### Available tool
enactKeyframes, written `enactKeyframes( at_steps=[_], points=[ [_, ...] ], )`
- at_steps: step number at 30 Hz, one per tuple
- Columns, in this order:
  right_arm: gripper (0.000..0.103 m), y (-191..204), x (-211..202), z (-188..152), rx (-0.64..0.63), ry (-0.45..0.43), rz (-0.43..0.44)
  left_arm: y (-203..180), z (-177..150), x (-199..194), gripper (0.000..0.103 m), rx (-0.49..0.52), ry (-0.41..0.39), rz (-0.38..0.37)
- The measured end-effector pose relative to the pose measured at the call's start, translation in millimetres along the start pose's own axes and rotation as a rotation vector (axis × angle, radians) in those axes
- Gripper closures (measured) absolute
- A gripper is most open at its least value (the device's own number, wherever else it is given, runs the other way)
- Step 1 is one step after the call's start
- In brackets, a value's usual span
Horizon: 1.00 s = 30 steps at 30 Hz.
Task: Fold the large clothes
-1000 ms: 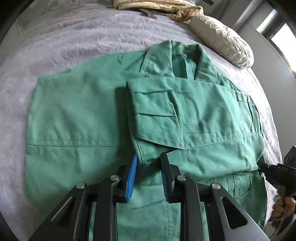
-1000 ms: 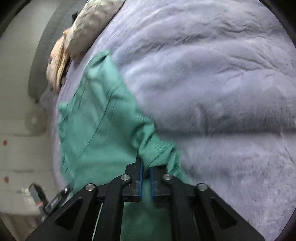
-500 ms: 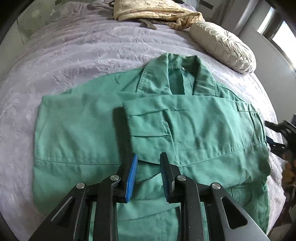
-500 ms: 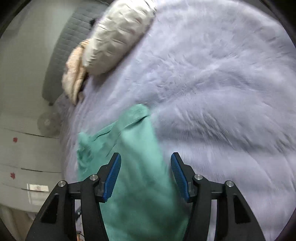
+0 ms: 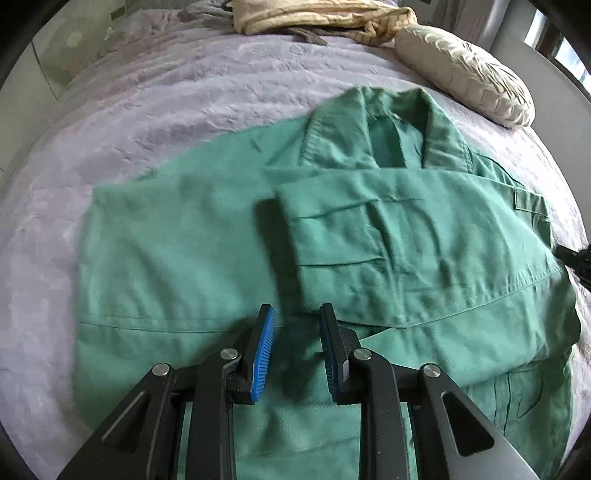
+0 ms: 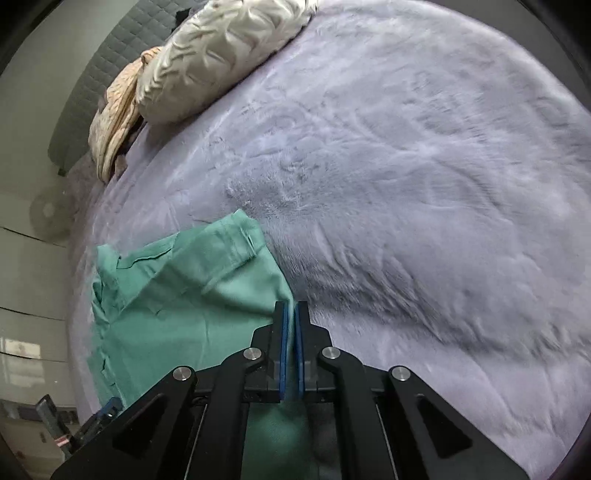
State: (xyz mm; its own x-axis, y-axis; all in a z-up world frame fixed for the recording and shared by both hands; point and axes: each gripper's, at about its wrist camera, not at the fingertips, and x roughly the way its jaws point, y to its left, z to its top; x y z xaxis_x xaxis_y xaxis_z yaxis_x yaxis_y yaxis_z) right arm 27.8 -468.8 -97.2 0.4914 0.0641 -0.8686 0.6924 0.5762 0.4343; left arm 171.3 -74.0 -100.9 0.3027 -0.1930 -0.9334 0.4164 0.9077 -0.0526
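Note:
A green jacket (image 5: 369,240) lies flat on the bed, collar toward the pillow, its right side and sleeve folded across the chest. My left gripper (image 5: 295,325) hovers over the jacket's lower middle, jaws a little apart with nothing pinched between them. In the right wrist view the jacket (image 6: 192,295) lies at lower left and my right gripper (image 6: 291,310) sits at its right folded edge. Its jaws are closing to almost touching, with the thin fabric edge running in between the pads. The right gripper's tip (image 5: 576,258) shows at the jacket's right side in the left wrist view.
A lilac plush blanket (image 6: 406,184) covers the bed. A cream pillow (image 5: 465,70) and a beige bundle of cloth (image 5: 314,14) lie at the head end, by the grey padded headboard (image 6: 96,92). A white fan (image 6: 48,214) stands off the bed.
The right gripper let go of the sleeve it carried, opened wide, swung to the jacket's right edge and shut there. The left gripper stayed over the jacket's lower middle.

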Motion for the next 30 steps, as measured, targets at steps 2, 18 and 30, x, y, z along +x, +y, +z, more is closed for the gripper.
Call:
enactKeyframes(
  at_steps=[2, 18, 30],
  points=[
    [0.099, 4, -17, -8, -0.025, -0.017, -0.009, 10, 0, -10, 0.077, -0.015, 0.000, -0.010],
    [0.099, 32, -36, -93, -0.203, 0.084, -0.044, -8, -15, 0, 0.071, 0.036, 0.037, -0.064],
    [0.101, 5, -50, -100, -0.142, 0.106, -0.056, 5, -25, -13, 0.057, 0.008, 0.053, -0.024]
  ],
)
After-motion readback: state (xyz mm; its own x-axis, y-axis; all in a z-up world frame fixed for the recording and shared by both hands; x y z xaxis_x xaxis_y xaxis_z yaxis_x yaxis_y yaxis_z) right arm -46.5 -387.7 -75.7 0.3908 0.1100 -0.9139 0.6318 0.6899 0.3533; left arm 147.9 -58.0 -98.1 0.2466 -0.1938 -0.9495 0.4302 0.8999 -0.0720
